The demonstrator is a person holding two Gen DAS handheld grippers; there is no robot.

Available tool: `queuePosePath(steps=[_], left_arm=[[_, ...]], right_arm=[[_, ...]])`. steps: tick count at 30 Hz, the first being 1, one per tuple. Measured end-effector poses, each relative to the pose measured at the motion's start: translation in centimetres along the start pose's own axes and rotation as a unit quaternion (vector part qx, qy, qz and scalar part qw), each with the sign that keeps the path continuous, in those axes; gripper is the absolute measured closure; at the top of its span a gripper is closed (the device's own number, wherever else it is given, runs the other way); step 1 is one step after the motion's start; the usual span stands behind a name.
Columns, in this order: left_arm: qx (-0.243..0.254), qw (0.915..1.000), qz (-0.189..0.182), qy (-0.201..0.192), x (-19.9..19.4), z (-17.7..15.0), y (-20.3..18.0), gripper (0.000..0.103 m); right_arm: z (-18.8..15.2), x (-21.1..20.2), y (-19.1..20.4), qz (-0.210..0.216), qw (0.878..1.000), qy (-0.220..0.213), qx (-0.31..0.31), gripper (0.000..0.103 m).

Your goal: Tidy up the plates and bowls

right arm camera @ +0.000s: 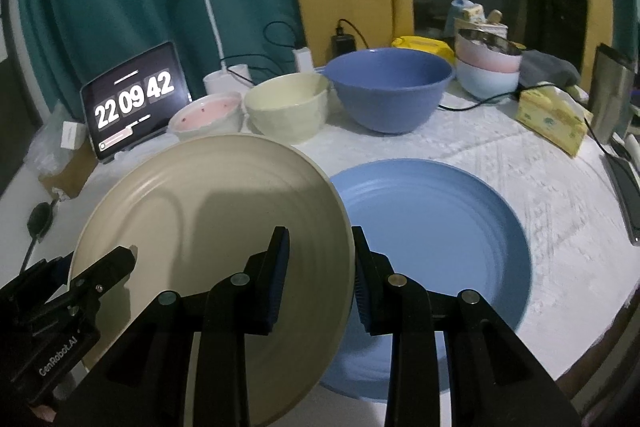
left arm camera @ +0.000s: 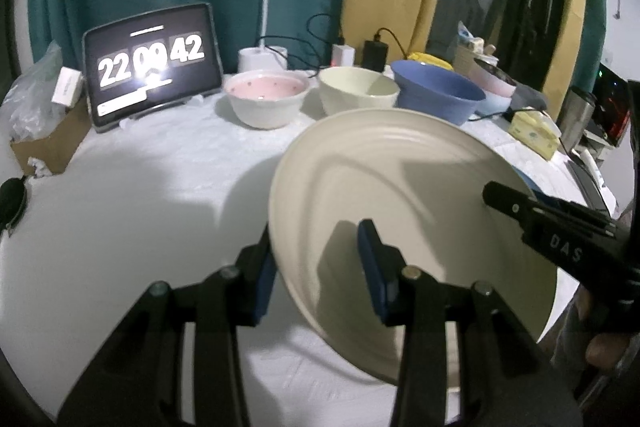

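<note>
Both your left gripper (left arm camera: 316, 267) and right gripper (right arm camera: 320, 275) clamp the empty cream plate (right arm camera: 208, 227); empty blue plate (right arm camera: 440, 227) at three o'clock.

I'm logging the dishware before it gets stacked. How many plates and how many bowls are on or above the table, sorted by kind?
Plates: 2, the cream plate held by both grippers and the blue plate on the table.
Bowls: 5, namely pink-lined, cream, dark blue, and a stacked pink over pale blue.
Total: 7
</note>
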State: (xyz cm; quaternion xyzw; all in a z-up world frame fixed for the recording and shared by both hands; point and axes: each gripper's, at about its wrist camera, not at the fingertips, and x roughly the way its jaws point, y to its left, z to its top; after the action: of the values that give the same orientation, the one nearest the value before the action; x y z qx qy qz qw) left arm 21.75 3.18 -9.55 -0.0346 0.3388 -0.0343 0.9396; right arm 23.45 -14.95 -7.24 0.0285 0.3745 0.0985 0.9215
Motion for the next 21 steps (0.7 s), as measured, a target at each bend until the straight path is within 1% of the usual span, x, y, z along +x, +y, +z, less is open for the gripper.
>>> queuePosePath(steps=[8,12,21], left_arm=[[0.016,0.9998,-0.002,0.007,0.7,0.2,-2.5,0.063],[0.022,0.9997,-0.005,0.009,1.2,0.3,-3.5,0.063],[0.038,0.9989,-0.017,0.02,2.8,0.3,-6.5,0.063]], right_arm=[[-0.4,0.0,-3.0,-0.003,1.0,0.001,0.021,0.071],[-0.4,0.0,-3.9,-0.006,1.0,0.0,0.024,0.071],[-0.8,0.1,-6.9,-0.023,0.999,-0.001,0.04,0.071]])
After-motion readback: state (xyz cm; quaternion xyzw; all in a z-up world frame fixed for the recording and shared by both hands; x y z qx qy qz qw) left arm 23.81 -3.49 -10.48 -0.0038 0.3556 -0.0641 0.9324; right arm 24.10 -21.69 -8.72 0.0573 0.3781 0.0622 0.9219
